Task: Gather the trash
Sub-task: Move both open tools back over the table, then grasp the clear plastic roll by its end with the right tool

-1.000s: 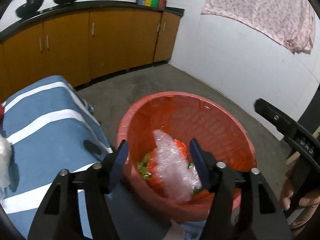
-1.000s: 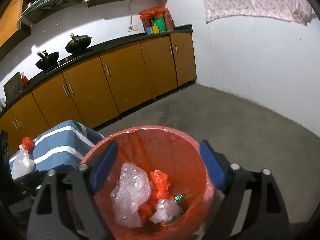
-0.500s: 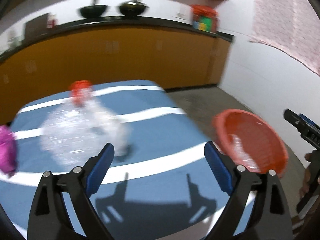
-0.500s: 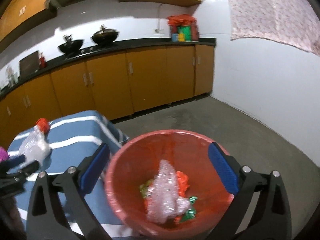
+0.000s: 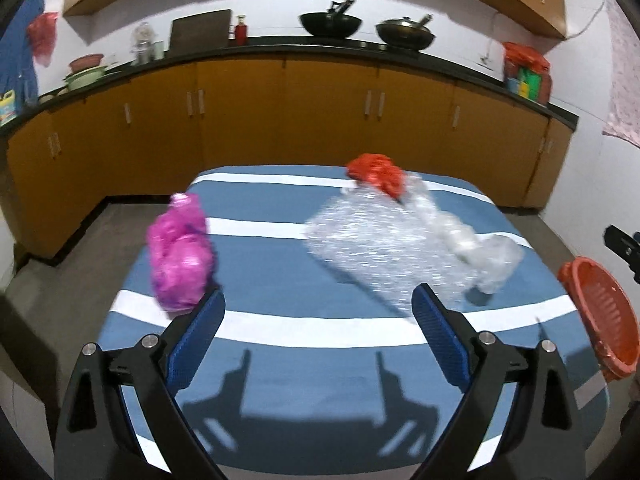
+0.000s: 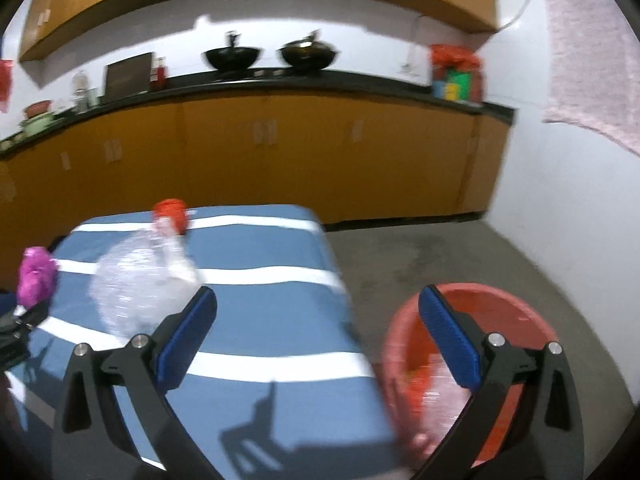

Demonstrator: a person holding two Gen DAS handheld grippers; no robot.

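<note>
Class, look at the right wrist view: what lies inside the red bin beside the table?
Inside the red bin a blurred clear plastic wad and some red scrap show. The right gripper's finger and the near rim cover the rest.

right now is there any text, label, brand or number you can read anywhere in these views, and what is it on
None can be read.
Yellow bottle at the counter's far left: printed label, too small to read.
Coloured packets under the red bag on the counter's right end: print too blurred in both views.
Red canister on the counter: no legible marking.
Pink bag, bubble wrap and red bin: no lettering visible.
</note>
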